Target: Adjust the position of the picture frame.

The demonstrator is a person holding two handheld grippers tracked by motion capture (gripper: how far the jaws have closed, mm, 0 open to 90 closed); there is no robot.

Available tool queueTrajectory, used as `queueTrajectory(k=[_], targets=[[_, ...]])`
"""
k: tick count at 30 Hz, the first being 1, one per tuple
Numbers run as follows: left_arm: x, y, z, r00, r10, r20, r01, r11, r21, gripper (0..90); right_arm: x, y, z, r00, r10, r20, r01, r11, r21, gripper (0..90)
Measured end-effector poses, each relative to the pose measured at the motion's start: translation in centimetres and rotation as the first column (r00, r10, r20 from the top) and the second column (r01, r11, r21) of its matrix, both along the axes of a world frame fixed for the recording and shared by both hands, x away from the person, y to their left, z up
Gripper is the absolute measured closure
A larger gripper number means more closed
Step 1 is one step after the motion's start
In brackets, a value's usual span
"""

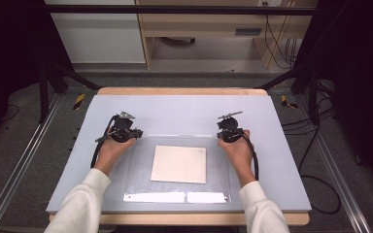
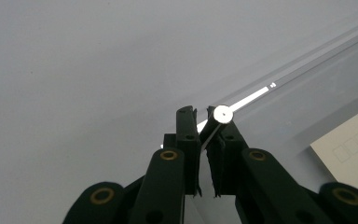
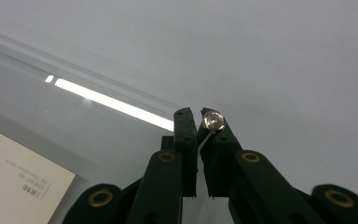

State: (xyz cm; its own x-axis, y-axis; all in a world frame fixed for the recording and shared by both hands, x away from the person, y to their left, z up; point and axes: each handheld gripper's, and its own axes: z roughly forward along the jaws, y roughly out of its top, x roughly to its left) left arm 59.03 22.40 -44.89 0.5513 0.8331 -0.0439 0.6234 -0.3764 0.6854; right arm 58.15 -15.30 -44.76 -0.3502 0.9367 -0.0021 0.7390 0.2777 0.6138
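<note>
**2 grippers pinch the far corners of a clear sleeve**

Nearest the high camera, 2 white sleeves (image 1: 85,196) come in from the bottom edge, each hand carrying a gripper out to a far corner of a clear sleeve (image 1: 141,170) that lies flat on the grey tabletop (image 1: 184,111). Inside it sits a cream card (image 1: 178,164), roughly centred, and 2 white strips (image 1: 177,197) run along the near edge.

The left gripper (image 1: 124,131) is at the far-left corner. In the left gripper view its jaws stand nearly together, with a thin edge of the plastic (image 2: 208,135) passing between them, so it appears to be holding that corner. The right gripper (image 1: 229,130) mirrors it at the far-right corner; in the right gripper view the jaws are likewise narrow, with a sliver of film (image 3: 205,139) caught in the gap.

The symmetry likely has a purpose. Thin film is limp, and a grip at 1 corner alone would let it sag or twist, and the card could slide. Taking both far corners keeps that edge taut and level, so the sheet can probably be lifted, pulled or folded toward the person as 1 piece. The low, flat angle of both grippers suits picking an edge off a surface. The near edge rests on the tabletop, apparently not yet raised.
</note>
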Motion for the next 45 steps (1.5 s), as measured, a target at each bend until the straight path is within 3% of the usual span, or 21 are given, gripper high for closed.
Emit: queueTrajectory(k=[3,15,32,35,37,41,45], targets=[[-0.1,-0.1,-0.4,0.9997,0.019,0.018,-0.019,0.9998,-0.002,83.1,0.2,-0.1,-0.2,1.0000,0.004,0.006,-0.004,1.000,0.002,85.3],[-0.3,-0.2,-1.0,0.9979,0.058,0.028,-0.058,0.9983,-0.004,83.9,0.7,-0.1,-0.9,0.9997,0.015,0.020,-0.015,1.000,0.016,85.3],[-0.5,-0.3,-1.1,0.9967,0.069,0.044,-0.069,0.9975,0.011,84.0,1.0,-0.1,-1.2,0.9991,0.027,0.032,-0.028,0.999,0.031,85.0],[-0.6,-0.3,-1.2,0.9964,0.061,0.058,-0.063,0.9978,0.022,83.5,0.9,-0.3,-1.3,0.9987,0.026,0.045,-0.027,0.999,0.037,80.2],[-0.8,-0.3,-1.2,0.9941,0.066,0.086,-0.071,0.9959,0.057,77.3,0.7,-0.5,-1.4,0.9981,0.019,0.058,-0.021,0.999,0.040,74.2],[-1.3,0.2,-0.9,0.9879,0.072,0.138,-0.082,0.9943,0.068,61.3,0.2,-1.1,-1.2,0.9925,0.029,0.119,-0.036,0.998,0.059,63.4],[-2.1,0.3,-0.4,0.9824,0.073,0.172,-0.078,0.9965,0.027,49.7,-0.4,-1.1,-0.5,0.9866,0.043,0.158,-0.053,0.997,0.055,52.8]])
